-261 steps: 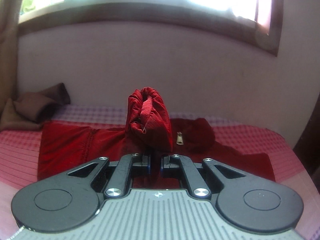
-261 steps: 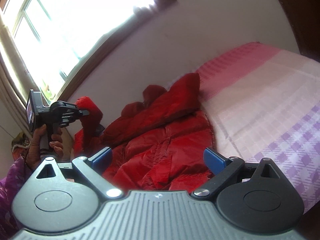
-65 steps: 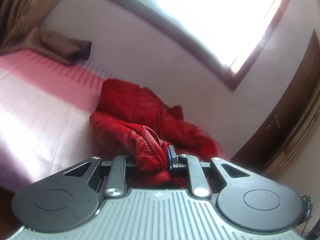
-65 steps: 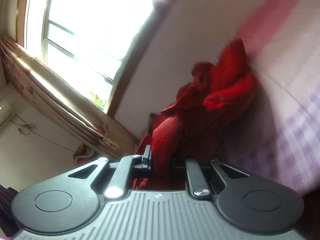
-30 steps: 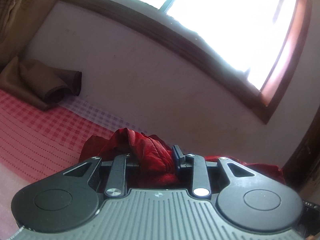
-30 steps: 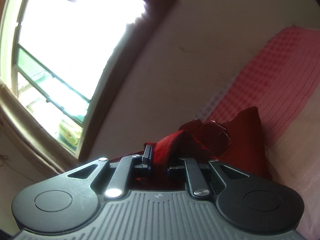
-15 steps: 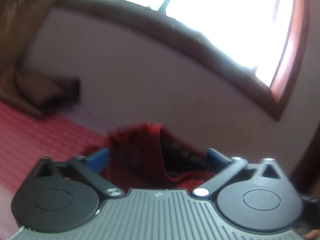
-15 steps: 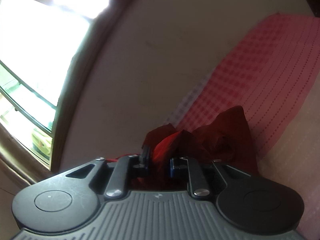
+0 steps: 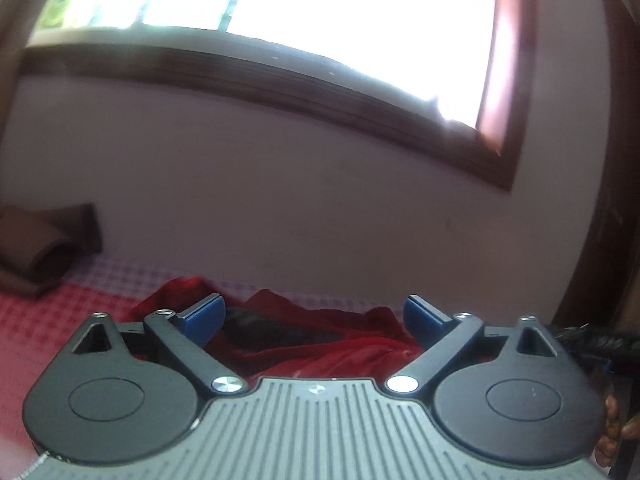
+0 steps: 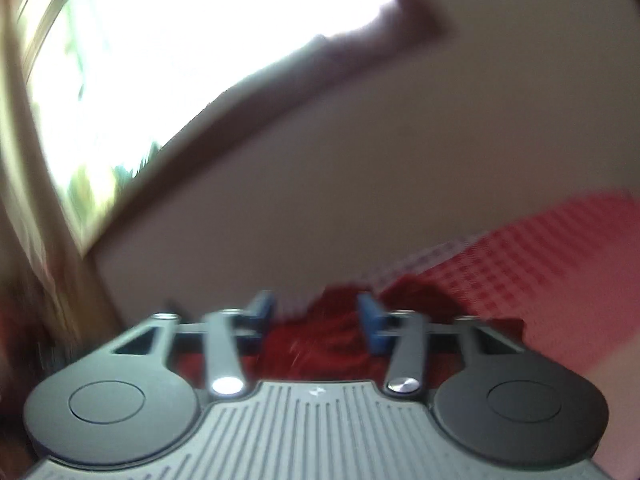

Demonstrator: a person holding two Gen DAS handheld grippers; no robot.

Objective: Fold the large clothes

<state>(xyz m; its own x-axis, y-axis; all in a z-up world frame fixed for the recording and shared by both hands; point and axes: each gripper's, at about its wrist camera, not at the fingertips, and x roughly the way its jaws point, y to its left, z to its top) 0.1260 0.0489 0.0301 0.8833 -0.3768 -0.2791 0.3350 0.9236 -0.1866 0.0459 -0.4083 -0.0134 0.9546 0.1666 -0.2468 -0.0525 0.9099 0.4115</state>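
The red jacket (image 9: pixel 320 340) lies bunched on the bed (image 9: pixel 48 312) by the far wall, its dark lining showing. My left gripper (image 9: pixel 314 316) is wide open just above it and holds nothing. In the blurred right wrist view the red jacket (image 10: pixel 320 336) lies under and between the blue pads. My right gripper (image 10: pixel 316 316) is open, with no cloth pinched.
A brown cloth bundle (image 9: pixel 40 252) sits at the bed's far left corner. The wall and a bright window (image 9: pixel 280 8) are close behind the bed. A dark wooden door frame (image 9: pixel 612 200) stands at the right. The person's other hand (image 9: pixel 612 432) shows at the right edge.
Both grippers have let go of the jacket: the left opened half a second ago and is now wide open, the right has just opened. The jacket rests on the bed.
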